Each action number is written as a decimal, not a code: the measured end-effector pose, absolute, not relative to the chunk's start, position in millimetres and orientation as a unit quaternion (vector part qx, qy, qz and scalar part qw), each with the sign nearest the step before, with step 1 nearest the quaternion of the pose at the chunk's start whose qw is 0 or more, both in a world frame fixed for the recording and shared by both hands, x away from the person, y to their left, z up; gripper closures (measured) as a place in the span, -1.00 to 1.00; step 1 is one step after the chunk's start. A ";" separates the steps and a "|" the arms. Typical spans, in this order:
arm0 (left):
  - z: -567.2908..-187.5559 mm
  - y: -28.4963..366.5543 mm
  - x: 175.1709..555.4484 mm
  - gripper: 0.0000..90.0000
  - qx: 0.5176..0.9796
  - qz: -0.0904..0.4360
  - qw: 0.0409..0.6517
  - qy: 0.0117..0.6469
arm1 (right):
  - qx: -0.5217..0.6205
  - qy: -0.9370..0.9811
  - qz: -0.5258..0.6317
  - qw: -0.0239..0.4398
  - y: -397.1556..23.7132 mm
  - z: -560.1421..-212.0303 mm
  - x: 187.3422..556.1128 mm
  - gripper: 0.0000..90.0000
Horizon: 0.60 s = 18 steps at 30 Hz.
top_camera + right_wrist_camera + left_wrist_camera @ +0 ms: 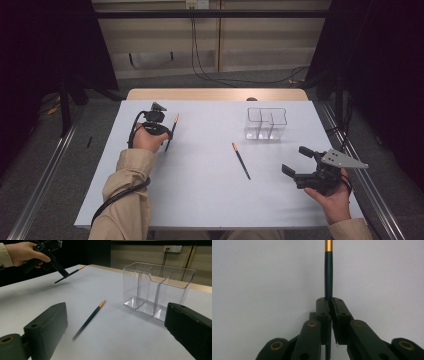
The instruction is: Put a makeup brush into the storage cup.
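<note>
Beige sleeves [127, 200] come in from the bottom of the high view, each hand carrying a gripper over the white table [200, 200]. On the left, the left gripper [171, 131] is clamped on a dark pencil [172, 132] with an orange end; in the left gripper view the jaws are pressed together around its shaft [328, 277], which runs straight up from between them to the orange band. From the right gripper view this pencil [71, 273] is tilted, orange end higher; its low tip seems to be just off the table, though the angle makes that hard to judge.

At the right edge of the table the right gripper [296, 161] is held with its jaws spread wide and nothing between them, pointing toward the middle of the table. A second pencil [241, 161] lies flat near the centre, well apart from both grippers, its orange end toward the far side. Beyond it stands a clear holder [266, 123] with divided compartments, upright on the far right part of the table.
</note>
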<state>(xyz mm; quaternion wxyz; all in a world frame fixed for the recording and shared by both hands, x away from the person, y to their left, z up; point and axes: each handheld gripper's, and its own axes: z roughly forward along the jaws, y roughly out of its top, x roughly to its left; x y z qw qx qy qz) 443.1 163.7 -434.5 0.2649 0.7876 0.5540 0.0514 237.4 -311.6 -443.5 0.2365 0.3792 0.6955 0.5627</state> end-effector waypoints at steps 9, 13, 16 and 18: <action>-433.7 170.8 431.9 0.88 0.767 0.076 0.329 0.546 | 0.378 0.697 0.562 0.236 -311.2 -443.5 237.3 -0.91; -432.6 174.0 425.2 0.88 0.761 0.093 0.354 0.536 | 0.378 0.698 0.562 0.235 -310.9 -443.8 237.4 -0.91; -432.6 175.9 420.5 0.88 0.752 0.102 0.378 0.531 | 0.378 0.697 0.562 0.236 -310.7 -443.8 237.5 -0.91; -431.9 177.4 417.4 0.88 0.745 0.103 0.398 0.526 | 0.377 0.697 0.562 0.235 -310.6 -443.8 237.4 -0.91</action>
